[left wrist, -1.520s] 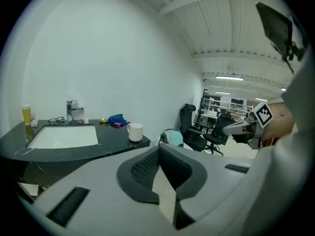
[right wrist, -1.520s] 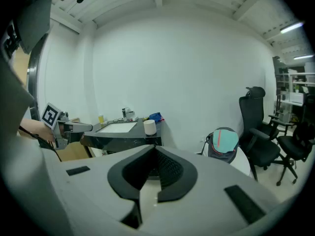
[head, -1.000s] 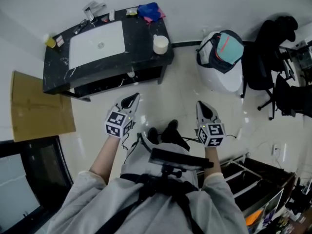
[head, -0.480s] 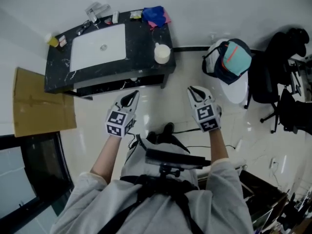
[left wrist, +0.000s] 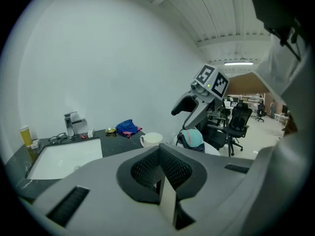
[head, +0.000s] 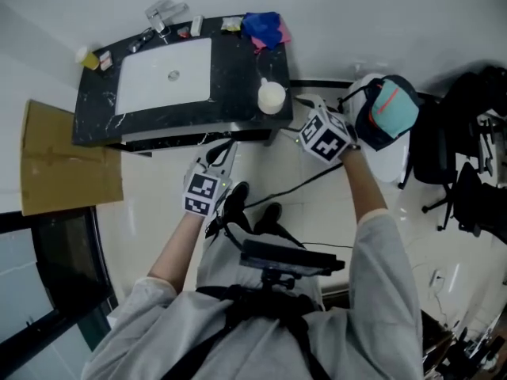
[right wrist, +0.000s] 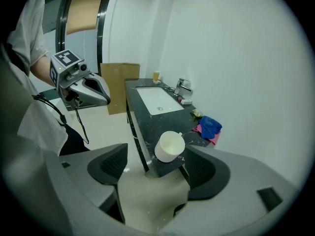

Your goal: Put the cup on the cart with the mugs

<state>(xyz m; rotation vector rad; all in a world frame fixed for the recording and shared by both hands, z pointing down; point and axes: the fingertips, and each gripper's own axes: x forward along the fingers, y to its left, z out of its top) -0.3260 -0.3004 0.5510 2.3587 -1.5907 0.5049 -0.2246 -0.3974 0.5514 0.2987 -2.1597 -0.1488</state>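
Your R gripper (right wrist: 155,173) had just been opening: jaws wide apart, nothing touching the pads. The cup (right wrist: 170,146) showed between them but further off, upright on the black counter (head: 230,74) near its R corner, apart from the sink (head: 166,74). Your L gripper (left wrist: 160,176) was clenched, empty.

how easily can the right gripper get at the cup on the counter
Probably yes: the right gripper has just been opening its fingers, nothing in them, and the cup stands clear ahead.
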